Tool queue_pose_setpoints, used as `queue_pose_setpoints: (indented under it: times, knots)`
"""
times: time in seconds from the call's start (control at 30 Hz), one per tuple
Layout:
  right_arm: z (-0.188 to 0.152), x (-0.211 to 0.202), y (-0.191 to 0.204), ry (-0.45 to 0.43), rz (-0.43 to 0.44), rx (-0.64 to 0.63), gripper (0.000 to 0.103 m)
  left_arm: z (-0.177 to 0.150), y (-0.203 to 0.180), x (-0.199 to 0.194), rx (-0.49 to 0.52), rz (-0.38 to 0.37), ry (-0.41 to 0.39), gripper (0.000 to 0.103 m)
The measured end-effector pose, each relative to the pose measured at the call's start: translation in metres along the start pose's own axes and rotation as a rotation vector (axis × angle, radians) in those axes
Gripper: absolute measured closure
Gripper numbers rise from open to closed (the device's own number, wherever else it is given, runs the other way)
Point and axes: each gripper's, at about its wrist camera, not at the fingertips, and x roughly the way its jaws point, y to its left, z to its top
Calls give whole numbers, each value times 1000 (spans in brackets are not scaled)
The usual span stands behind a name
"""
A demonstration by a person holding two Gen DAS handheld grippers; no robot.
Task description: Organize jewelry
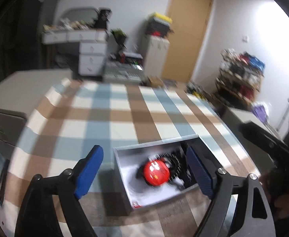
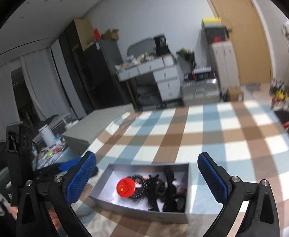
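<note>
A shallow grey box (image 1: 122, 169) (image 2: 144, 212) sits on the checked tablecloth near the table's front edge. Inside lie a round red badge (image 1: 156, 172) (image 2: 126, 187) with yellow stars, black beaded strings (image 2: 139, 178) and other tangled black pieces (image 2: 164, 191). My left gripper (image 1: 144, 171) is open and empty, its blue pads wide apart above the box's left side. My right gripper (image 2: 147, 174) is open and empty, hovering over the box with the pads either side of it. The right gripper's black body shows at the right of the left wrist view (image 1: 271, 148).
The checked blue, brown and white tablecloth (image 1: 112, 118) (image 2: 213, 138) covers the table beyond the box. A grey cabinet (image 1: 8, 96) stands at the left. Drawers, shelves and a wooden door (image 1: 186, 35) lie far behind. A cluttered low table (image 2: 49, 154) is to the left.
</note>
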Motion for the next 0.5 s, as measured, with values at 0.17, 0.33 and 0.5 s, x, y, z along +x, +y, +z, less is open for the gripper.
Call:
queue_pose_setpoints:
  times: [0.17,0.33,0.5]
  knots:
    - [-1,-29,12,-134,-44,-65,0,3,1,-26,-15,123,-182,1]
    - [-4,-46,27,-211,-98,-144,0,5,-2,-42,23,201,-299,1]
    - [-12,-57,34,-272,-126,-175,0,-1,0,-49,32,216,-370,1]
